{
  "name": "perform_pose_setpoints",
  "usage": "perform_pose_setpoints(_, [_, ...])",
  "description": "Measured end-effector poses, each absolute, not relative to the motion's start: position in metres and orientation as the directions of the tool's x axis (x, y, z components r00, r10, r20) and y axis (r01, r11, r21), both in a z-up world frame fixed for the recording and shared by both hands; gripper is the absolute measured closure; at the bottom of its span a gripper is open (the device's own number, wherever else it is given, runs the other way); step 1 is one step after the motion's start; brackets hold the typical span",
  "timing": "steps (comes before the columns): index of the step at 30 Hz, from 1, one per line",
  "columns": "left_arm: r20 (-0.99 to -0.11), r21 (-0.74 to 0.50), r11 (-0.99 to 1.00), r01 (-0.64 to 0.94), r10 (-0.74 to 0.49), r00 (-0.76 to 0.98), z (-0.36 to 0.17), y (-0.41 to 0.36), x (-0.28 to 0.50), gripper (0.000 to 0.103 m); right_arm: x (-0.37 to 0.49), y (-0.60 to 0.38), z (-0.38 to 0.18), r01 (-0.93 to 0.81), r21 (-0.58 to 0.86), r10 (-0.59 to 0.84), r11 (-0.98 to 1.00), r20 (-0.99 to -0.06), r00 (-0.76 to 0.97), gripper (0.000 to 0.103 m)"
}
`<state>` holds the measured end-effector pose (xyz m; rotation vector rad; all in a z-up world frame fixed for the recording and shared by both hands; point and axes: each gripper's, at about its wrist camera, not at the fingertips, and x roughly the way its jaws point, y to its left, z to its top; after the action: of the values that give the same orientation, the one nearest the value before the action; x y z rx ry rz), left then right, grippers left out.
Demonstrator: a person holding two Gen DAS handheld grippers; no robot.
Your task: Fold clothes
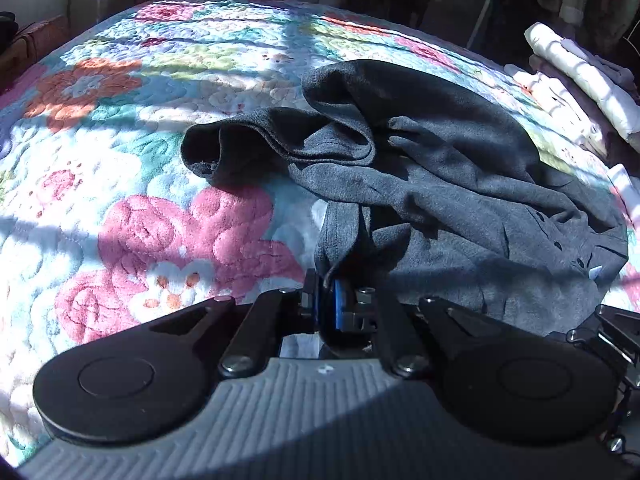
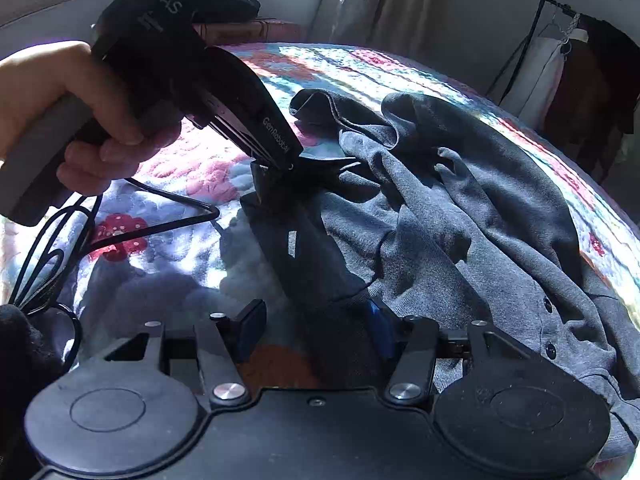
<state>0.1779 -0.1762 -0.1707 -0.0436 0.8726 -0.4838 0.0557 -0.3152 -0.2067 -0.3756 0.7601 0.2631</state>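
Closest to the left wrist camera, the left gripper [image 1: 331, 300] has its jaws together, clamped on a narrow strip of the dark grey button-up shirt [image 1: 440, 184]; the pinched fabric hides most of the blue pads. From the right wrist view, the right gripper [image 2: 316, 328] has its jaws apart, with a dark fold of the same shirt [image 2: 460, 216] lying between them; whether either pad touches the cloth is hard to make out, since shadow swallows that spot. Beyond it, the left gripper [image 2: 276, 160] shows again from the side, nipping the shirt edge, held by the person's left hand [image 2: 72, 120], which is cut off at the frame's left edge. A black cable [image 2: 160, 224] loops over the bed beneath that hand.

The shirt lies rumpled on the floral quilt [image 1: 140, 140] of the bed, its long axis running from the grippers away and slightly rightward in the left wrist view. One sleeve [image 1: 240, 148] points left, cuff open toward the camera. The button placket [image 1: 568, 240] sits at the near right, partly shaded.

Farther right, folded white clothes [image 1: 576, 88] are stacked at the bed's edge, partly cut off. Hanging garments [image 2: 576, 80] on a rack stand behind, dim and indistinct.
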Motion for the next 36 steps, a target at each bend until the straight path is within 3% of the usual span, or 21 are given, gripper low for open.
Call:
perform_pose_setpoints(3, [-0.709,-0.256,0.909,0.329,-0.408,0.576,-0.156,-0.163,0.161,0.096,0.057,-0.322,-0.206,-0.335,-0.234,0.089,0.913,-0.686,0.722,0.050])
perform_pose_setpoints(5, [-0.688,-0.250,0.931,0.264,-0.363,0.629,-0.144,-0.154,0.142,0.097,0.061,-0.328,-0.203,-0.323,-0.207,0.102,0.923,-0.680,0.726,0.074])
perform_pose_setpoints(7, [-0.684,-0.240,0.941,0.238,-0.338,0.646,-0.138,-0.150,0.130,0.097,0.061,-0.331,-0.200,-0.348,-0.180,0.146,0.920,-0.668,0.730,0.089])
perform_pose_setpoints(8, [-0.687,-0.235,0.943,0.234,-0.332,0.646,-0.136,-0.150,0.125,0.097,0.060,-0.331,-0.197,-0.356,-0.177,0.157,0.918,-0.662,0.733,0.092])
perform_pose_setpoints(17, [-0.713,-0.193,0.961,0.198,-0.276,0.644,-0.123,-0.143,0.084,0.097,0.013,-0.340,-0.153,-0.426,-0.057,0.308,0.903,-0.607,0.733,0.094])
perform_pose_setpoints(21, [-0.724,-0.174,0.968,0.181,-0.250,0.643,-0.117,-0.140,0.066,0.096,0.002,-0.355,-0.158,-0.415,0.045,0.352,0.909,-0.618,0.703,0.094])
perform_pose_setpoints(25, [-0.822,-0.164,0.970,0.177,-0.234,0.520,-0.159,-0.142,0.072,0.096,0.012,-0.359,-0.185,-0.402,0.091,0.349,0.911,-0.688,0.637,0.094])
perform_pose_setpoints(30, [-0.815,-0.200,0.967,0.160,-0.255,0.520,-0.153,-0.132,0.077,0.095,0.015,-0.357,-0.195,-0.398,0.104,0.347,0.911,-0.714,0.608,0.094])
perform_pose_setpoints(34, [-0.795,-0.242,0.959,0.150,-0.284,0.535,-0.134,-0.121,0.078,0.089,0.014,-0.361,-0.183,-0.371,0.138,0.356,0.918,-0.700,0.619,0.088])
perform_pose_setpoints(36, [-0.778,-0.210,0.963,0.168,-0.269,0.568,-0.121,-0.120,0.075,0.087,0.013,-0.362,-0.169,-0.363,0.146,0.359,0.920,-0.683,0.636,0.066])
